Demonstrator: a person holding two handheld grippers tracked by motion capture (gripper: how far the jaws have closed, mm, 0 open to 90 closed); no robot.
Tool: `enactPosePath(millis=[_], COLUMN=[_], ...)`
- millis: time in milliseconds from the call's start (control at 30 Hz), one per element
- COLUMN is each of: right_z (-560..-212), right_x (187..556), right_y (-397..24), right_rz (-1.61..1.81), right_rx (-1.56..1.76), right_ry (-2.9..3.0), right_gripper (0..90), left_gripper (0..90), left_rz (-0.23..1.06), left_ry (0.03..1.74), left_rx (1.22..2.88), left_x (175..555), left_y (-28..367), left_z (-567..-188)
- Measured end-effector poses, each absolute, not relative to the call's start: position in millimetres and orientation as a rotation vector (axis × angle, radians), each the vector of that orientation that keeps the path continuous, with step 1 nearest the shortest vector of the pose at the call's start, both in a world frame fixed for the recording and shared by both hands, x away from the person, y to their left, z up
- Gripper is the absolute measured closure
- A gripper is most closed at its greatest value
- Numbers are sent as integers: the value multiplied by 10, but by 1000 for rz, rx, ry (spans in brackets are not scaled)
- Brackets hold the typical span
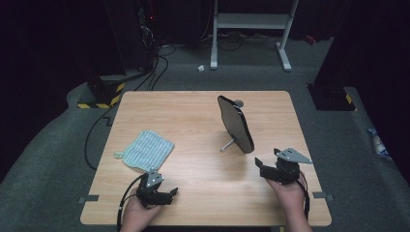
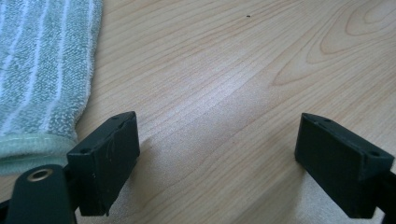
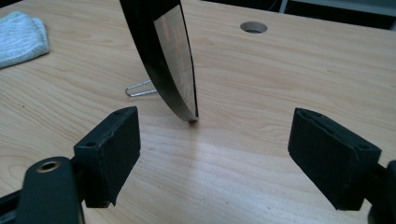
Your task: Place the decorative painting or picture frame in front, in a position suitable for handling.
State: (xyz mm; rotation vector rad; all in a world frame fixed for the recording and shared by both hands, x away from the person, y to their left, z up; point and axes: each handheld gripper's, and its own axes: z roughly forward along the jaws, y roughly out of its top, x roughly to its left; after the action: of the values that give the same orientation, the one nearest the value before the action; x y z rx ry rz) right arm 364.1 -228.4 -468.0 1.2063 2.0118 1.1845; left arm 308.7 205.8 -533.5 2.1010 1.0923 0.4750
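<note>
- One striped cloth (image 1: 145,150), one standing mirror (image 1: 235,123), on the bench (image 1: 203,193).
- Two hand-held grippers — left (image 1: 172,193), right (image 1: 258,166) — both spread wide, empty.
- Mirror's top cut off in the right gripper view.

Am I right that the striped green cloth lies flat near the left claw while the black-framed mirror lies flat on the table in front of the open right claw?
Not quite: the black-framed mirror stands propped on its wire stand, as the right gripper view shows. The rest holds.
</note>
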Motion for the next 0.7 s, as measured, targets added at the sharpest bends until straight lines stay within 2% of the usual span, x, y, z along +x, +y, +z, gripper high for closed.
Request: enactPosePath(millis=[433,600,700], right_z=[-4557,-4370,-4480], right_x=[3642,3684,3655], right_y=[-2144,-2111,-2094], right_rz=[1237,1297,1312], right_rx=[1161,1134,1123], right_ry=[2035,1979,1979], right_gripper=[191,207,232], left_gripper=[141,141,141], left_rz=[476,476,474], left_ry=[1092,1093,1093], left_rx=[2101,2100,2099], left_x=[3087,3087,3086], left_y=[2058,2058,2058], left_z=[-5335,-5335,-5336])
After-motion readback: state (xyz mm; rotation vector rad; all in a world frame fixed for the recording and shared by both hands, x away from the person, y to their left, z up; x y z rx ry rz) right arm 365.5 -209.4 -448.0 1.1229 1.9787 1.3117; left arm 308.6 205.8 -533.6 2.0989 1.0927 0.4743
